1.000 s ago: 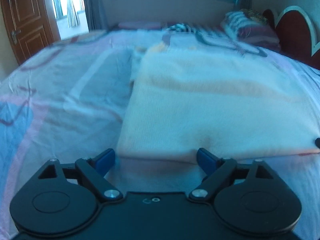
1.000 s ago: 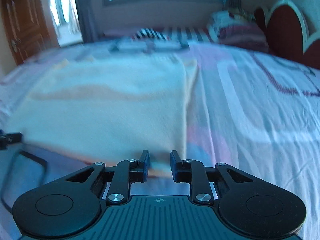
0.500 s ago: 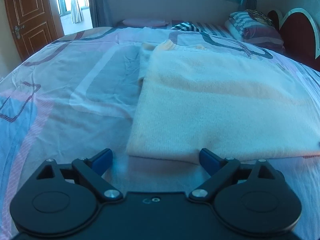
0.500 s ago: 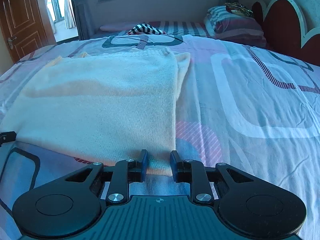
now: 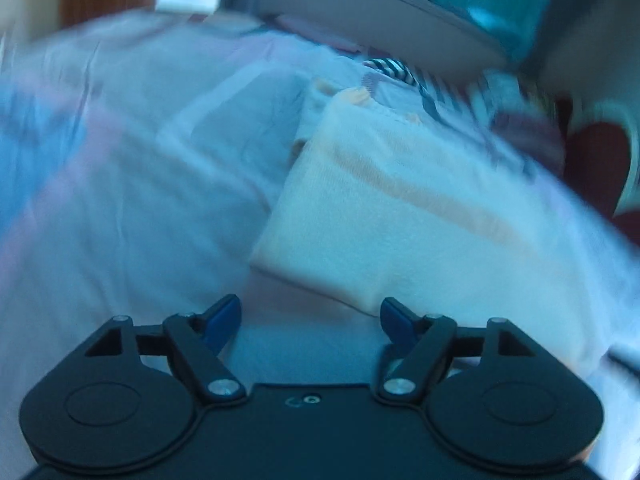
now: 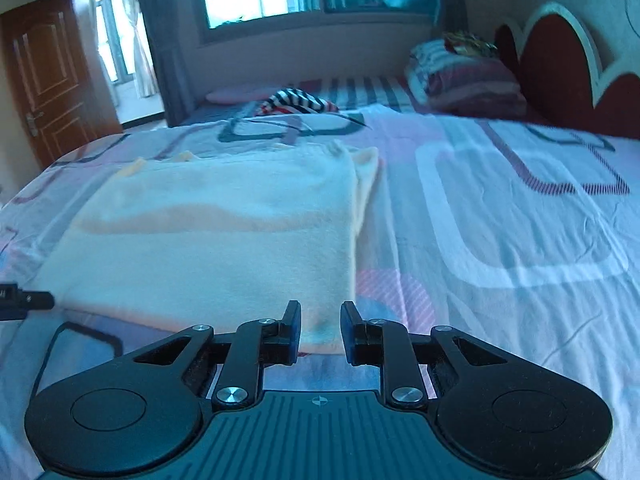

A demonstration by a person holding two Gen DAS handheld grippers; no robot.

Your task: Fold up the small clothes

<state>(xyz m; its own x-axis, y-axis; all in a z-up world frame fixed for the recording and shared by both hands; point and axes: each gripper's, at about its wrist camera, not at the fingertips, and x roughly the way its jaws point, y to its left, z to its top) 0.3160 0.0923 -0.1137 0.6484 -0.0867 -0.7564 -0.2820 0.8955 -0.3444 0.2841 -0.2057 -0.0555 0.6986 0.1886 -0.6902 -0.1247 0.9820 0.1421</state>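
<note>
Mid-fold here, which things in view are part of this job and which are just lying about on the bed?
Job:
- cream knit garment, flat on the bed sheet
- left gripper, open, short of the near hem
- right gripper, open, at the near right corner

Lying about:
- striped cloth
- folded bedding pile
- headboard
- door

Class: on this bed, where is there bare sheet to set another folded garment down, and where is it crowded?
Free: bedsheet right of the cream sweater, before the headboard; also left of the sweater. Crowded: far end, with striped garment and pillows.
</note>
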